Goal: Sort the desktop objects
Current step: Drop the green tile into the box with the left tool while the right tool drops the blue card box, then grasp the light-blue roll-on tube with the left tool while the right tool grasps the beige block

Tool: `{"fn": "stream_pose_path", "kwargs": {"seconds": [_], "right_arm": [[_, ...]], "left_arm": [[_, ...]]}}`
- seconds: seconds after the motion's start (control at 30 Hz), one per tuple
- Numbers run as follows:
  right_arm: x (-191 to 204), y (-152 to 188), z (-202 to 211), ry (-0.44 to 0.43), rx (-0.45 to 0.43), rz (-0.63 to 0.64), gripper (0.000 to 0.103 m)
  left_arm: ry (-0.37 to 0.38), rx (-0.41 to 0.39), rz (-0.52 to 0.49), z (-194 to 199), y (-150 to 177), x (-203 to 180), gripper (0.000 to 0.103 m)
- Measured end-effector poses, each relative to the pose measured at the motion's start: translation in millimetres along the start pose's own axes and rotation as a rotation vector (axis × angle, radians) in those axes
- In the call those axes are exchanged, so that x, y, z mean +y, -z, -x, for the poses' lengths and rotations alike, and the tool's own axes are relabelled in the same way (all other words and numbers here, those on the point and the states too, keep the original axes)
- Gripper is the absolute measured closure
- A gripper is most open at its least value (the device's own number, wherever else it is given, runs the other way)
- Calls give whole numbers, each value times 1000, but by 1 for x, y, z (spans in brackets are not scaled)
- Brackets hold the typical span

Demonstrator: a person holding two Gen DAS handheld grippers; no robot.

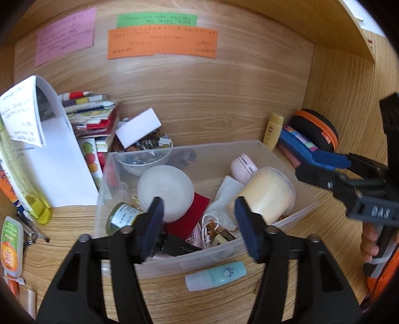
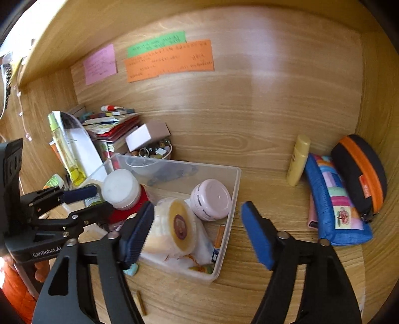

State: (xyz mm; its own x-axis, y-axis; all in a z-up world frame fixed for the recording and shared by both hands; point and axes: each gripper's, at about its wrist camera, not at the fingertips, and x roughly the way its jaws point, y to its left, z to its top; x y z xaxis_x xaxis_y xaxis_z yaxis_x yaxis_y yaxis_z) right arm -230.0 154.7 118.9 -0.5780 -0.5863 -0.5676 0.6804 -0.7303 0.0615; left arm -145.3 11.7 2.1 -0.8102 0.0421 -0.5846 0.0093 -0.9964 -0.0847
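Clear plastic bin [image 1: 251,152] of jars sits on my desk [image 1: 311,224]; one cream jar [image 1: 269,192] at twelve o'clock of my left claw [image 1: 199,224], both claws open, empty; right claw [image 2: 197,234].

Desk surface [image 2: 261,286]: light wood grain. Back panel [image 1: 212,99] of the same wood, upright behind the desk. Side panel [image 1: 349,99] at right; shelf board [image 1: 311,22] overhead. Paper notes stuck on back panel: pink note [image 1: 66,35], green note [image 1: 157,20], orange note [image 1: 162,42]. Soft bright patch of light on back panel [image 2: 261,49].
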Motion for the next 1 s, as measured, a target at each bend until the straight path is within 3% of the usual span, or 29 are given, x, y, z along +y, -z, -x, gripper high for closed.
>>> {"fn": "stream_pose_path", "kwargs": {"seconds": [0.1,0.2,0.3,0.4,0.43,0.77,1.0], "right_arm": [[9,5,10,8,-7,39,31],[21,14,16,-9,9,77,30],[31,24,18,-35,39,99,30],[41,35,17,-33,63,136,30],[42,37,17,-33,67,140,30],[62,70,0,-89,187,186,29],[75,95,-20,-127,305,255,29]], "left_arm": [[-10,-14,-3,11,1,-1,41],[-17,-27,1,24,5,0,30],[-30,-36,-2,34,9,1,27],[-61,-22,-3,39,15,4,10],[-71,-23,-2,41,17,5,9],[-148,60,-24,40,48,12,9],[-131,170,22,21,70,18,5]]}}
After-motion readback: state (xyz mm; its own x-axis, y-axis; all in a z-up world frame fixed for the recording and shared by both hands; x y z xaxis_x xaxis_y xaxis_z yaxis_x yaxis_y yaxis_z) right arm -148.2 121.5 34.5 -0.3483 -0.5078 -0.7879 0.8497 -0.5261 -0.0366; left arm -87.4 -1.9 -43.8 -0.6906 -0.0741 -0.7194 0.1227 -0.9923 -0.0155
